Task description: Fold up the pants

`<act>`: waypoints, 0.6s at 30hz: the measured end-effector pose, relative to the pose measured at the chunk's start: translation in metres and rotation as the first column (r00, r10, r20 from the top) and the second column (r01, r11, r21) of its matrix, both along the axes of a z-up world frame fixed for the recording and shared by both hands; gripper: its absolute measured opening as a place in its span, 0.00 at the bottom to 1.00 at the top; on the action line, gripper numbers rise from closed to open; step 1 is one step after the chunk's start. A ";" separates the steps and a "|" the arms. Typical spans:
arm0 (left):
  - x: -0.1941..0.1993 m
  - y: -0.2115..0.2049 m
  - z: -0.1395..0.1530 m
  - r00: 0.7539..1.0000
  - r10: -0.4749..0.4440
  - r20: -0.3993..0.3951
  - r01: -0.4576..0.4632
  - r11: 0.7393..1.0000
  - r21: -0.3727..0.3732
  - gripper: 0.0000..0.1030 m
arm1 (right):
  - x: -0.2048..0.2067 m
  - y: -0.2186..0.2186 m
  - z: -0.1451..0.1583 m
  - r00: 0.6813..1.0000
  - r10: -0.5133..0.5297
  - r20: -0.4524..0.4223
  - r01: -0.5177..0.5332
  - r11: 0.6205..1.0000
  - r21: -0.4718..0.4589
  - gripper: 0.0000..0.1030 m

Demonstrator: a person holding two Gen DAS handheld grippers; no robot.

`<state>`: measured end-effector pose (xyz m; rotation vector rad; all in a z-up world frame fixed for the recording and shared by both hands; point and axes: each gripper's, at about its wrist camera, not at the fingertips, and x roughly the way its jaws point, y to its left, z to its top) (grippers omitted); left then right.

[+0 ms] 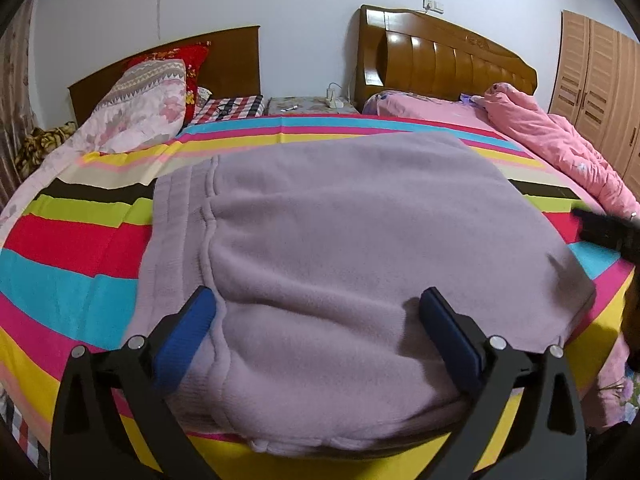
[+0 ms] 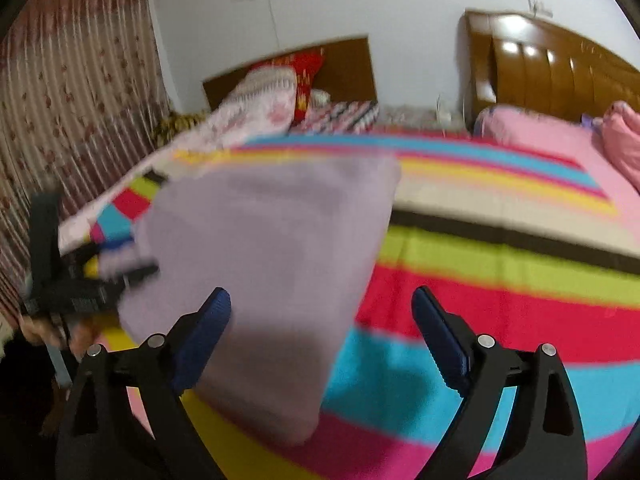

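Folded lilac fleece pants (image 1: 344, 240), soft napped slab with ribbed waistband at left, lying flat on striped multicolour bedsheet (image 1: 72, 248) near bed's front edge. Left gripper (image 1: 318, 304), blue ridged pads spread wide over near edge, gripping nothing. Right gripper (image 2: 322, 304) likewise spread, empty, view blurred.

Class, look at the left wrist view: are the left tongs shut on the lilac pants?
No: the left tongs stand open, blue pads wide apart above the lilac pants, which lie flat on the striped bedspread.
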<state>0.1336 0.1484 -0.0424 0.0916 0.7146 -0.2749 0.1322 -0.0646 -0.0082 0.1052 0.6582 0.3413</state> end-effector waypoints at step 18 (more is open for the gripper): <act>-0.002 0.000 0.000 1.000 0.000 0.009 0.000 1.000 -0.001 0.98 | 0.196 0.070 -0.005 0.935 0.274 -0.227 -0.275 0.961 0.030 0.87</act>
